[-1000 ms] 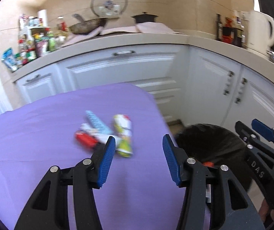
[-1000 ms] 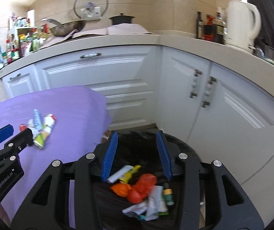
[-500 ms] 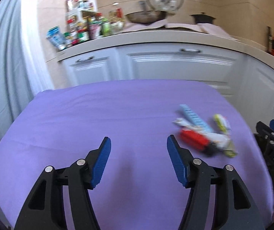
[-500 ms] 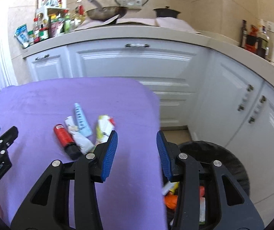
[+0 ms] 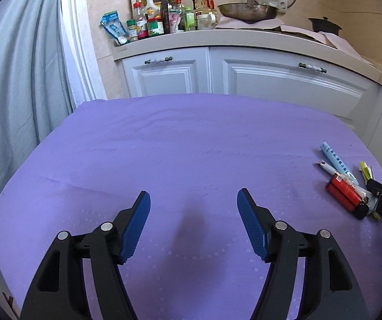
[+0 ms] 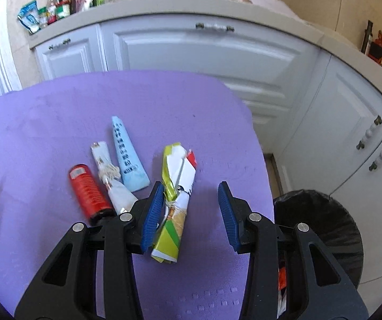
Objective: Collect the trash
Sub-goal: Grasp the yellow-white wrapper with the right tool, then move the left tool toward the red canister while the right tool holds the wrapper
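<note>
Several pieces of trash lie on the purple tablecloth (image 6: 44,122): a red can (image 6: 89,192), a white crumpled tube (image 6: 111,178), a light blue tube (image 6: 127,157) and a green-and-yellow wrapper (image 6: 176,186). My right gripper (image 6: 189,208) is open and hangs over the wrapper, which lies between its jaws close to the left pad without being squeezed. My left gripper (image 5: 194,200) hovers over bare cloth to the left of the pile, its jaws opening with nothing between them. In the left wrist view the red can (image 5: 344,196) and the blue tube (image 5: 337,161) lie at the far right.
A black-lined bin (image 6: 324,221) holding trash stands on the floor, right of the table's edge. White cabinets (image 5: 284,80) and a counter with bottles and jars (image 5: 159,18) run behind the table. A curtain (image 5: 17,80) hangs at the left.
Both grippers have swung left, away from the bin. The right one now sits over the wrapper on the table. The left one passed the pile to bare cloth, and its jaws have widened.
</note>
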### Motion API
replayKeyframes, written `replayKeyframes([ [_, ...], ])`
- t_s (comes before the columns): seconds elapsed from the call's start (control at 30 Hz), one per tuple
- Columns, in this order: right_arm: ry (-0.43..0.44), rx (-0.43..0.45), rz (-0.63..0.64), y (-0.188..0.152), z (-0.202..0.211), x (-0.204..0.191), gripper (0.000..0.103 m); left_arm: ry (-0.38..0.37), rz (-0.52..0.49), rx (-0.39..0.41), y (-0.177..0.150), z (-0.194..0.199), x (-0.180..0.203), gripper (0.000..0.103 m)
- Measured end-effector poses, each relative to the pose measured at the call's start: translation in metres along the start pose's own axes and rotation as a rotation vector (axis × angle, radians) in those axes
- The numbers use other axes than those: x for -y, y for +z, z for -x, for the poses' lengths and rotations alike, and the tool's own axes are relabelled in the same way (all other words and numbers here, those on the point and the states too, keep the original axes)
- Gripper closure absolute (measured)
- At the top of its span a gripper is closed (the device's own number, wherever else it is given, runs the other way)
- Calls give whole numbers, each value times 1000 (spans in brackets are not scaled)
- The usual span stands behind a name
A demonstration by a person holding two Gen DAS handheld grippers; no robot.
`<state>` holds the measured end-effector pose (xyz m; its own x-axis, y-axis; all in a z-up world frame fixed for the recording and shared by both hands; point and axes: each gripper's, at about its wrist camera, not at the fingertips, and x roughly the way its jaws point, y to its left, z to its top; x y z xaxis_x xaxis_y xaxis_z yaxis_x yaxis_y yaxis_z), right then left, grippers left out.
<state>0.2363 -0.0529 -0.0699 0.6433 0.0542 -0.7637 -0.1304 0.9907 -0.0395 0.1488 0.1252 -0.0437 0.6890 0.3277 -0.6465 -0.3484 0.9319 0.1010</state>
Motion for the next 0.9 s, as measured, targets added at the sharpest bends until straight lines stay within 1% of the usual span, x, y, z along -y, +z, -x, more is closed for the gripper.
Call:
replayKeyframes([
  [0.17,2,-24,9,-2,-4,-1,62,-12,-4,-6,-2,-2,1,36],
  [0.23,1,-28,17,-3,-4,-2,65,-17,-9,-7,-2,-2,3,35],
  [0.37,-4,-26,20,-5,-3,-1,84,-21,-13,-8,-1,-3,5,35],
  [0.6,10,0,2,-6,3,2,85,-24,-30,-13,-2,-2,14,35],
  [0.9,0,95,-14,-11,30,14,85,-42,-53,-13,-2,1,30,34],
])
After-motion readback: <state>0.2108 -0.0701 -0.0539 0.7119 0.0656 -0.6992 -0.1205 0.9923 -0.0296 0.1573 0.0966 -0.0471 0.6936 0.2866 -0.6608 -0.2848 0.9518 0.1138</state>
